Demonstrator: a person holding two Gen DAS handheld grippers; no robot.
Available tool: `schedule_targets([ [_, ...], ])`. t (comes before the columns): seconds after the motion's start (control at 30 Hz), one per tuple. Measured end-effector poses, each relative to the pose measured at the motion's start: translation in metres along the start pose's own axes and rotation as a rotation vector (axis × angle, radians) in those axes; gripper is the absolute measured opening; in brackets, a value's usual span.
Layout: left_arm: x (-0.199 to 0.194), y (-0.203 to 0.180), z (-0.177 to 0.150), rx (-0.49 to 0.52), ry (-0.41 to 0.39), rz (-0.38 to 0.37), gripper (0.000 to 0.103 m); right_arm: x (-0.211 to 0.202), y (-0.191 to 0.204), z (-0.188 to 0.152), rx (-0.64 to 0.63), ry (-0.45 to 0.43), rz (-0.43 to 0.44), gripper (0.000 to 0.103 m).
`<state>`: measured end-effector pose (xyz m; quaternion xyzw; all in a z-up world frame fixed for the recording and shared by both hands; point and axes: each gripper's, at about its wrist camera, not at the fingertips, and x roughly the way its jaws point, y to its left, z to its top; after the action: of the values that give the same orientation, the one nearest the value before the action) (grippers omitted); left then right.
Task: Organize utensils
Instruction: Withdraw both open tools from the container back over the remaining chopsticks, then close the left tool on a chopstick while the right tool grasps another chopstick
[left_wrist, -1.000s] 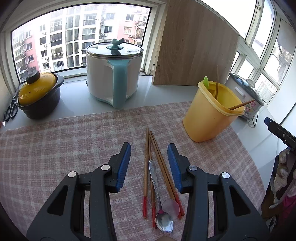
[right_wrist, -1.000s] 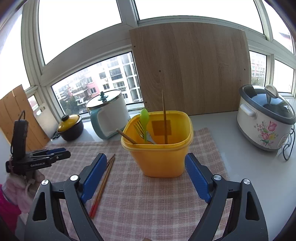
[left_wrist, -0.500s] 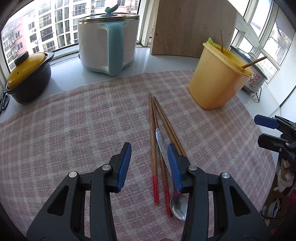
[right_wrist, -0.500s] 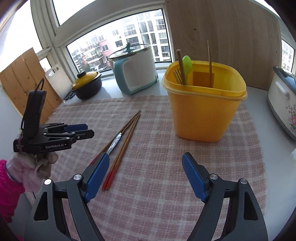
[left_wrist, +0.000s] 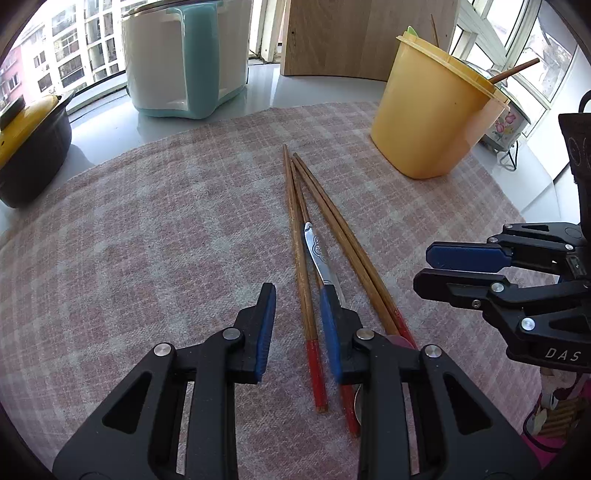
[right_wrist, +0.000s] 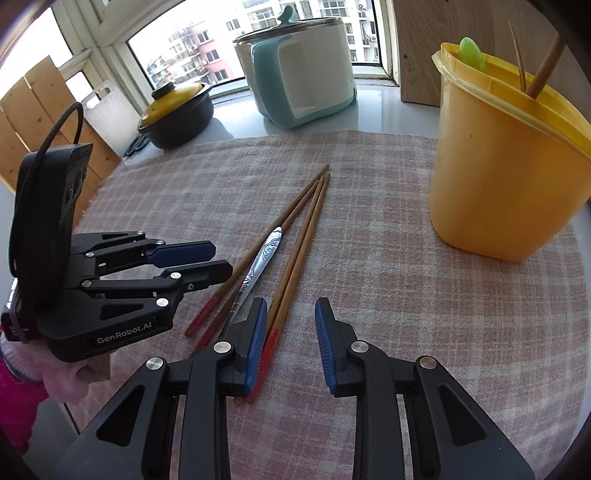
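We see four brown chopsticks (left_wrist: 297, 236) with red ends and a shiny spoon (left_wrist: 317, 251) on the checked cloth (left_wrist: 166, 229). Our left claw (left_wrist: 297, 325) and right claw (right_wrist: 290, 332) have just been closing; both are narrow, holding nothing.

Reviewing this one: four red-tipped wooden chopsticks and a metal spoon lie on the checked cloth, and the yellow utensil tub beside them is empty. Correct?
Not quite. The yellow utensil tub is not empty: the right wrist view shows a green utensil and wooden sticks standing in it. The rest holds: four red-tipped chopsticks and a metal spoon lie on the checked cloth.
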<state>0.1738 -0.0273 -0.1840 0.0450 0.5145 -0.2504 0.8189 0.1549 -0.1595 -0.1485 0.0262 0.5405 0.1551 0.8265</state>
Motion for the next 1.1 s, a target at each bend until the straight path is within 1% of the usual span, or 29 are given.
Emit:
schedule_targets([
  [0.07, 0.004, 0.0, -0.001, 0.014, 0.01, 0.004, 0.02, 0.01, 0.001, 0.003, 0.008, 0.018, -0.006, 0.02],
  [0.13, 0.007, -0.001, -0.002, 0.024, 0.019, 0.008, 0.02, 0.018, 0.0, 0.007, 0.017, 0.034, -0.012, 0.016],
  [0.4, 0.014, -0.001, 0.0, 0.046, 0.021, 0.012, 0.019, 0.036, -0.006, 0.017, 0.034, 0.073, -0.033, 0.01],
  [0.57, 0.015, 0.001, 0.003, 0.041, 0.023, 0.025, 0.014, 0.046, -0.007, 0.025, 0.03, 0.1, -0.05, 0.01],
  [0.63, 0.015, 0.003, 0.003, 0.039, 0.022, 0.028, 0.013, 0.048, -0.008, 0.029, 0.029, 0.106, -0.056, 0.009],
  [0.73, 0.015, 0.005, 0.003, 0.028, 0.021, 0.036, 0.009, 0.051, -0.01, 0.032, 0.036, 0.124, -0.05, 0.008],
  [0.8, 0.015, 0.007, 0.003, 0.024, 0.022, 0.039, 0.008, 0.054, -0.013, 0.035, 0.05, 0.137, -0.04, 0.008],
  [0.97, 0.015, 0.008, 0.003, 0.026, 0.03, 0.058, 0.008, 0.06, -0.008, 0.043, 0.015, 0.17, -0.081, 0.007],
  [1.1, 0.015, 0.008, 0.003, 0.036, 0.039, 0.096, 0.008, 0.059, -0.008, 0.046, -0.011, 0.197, -0.116, 0.007],
])
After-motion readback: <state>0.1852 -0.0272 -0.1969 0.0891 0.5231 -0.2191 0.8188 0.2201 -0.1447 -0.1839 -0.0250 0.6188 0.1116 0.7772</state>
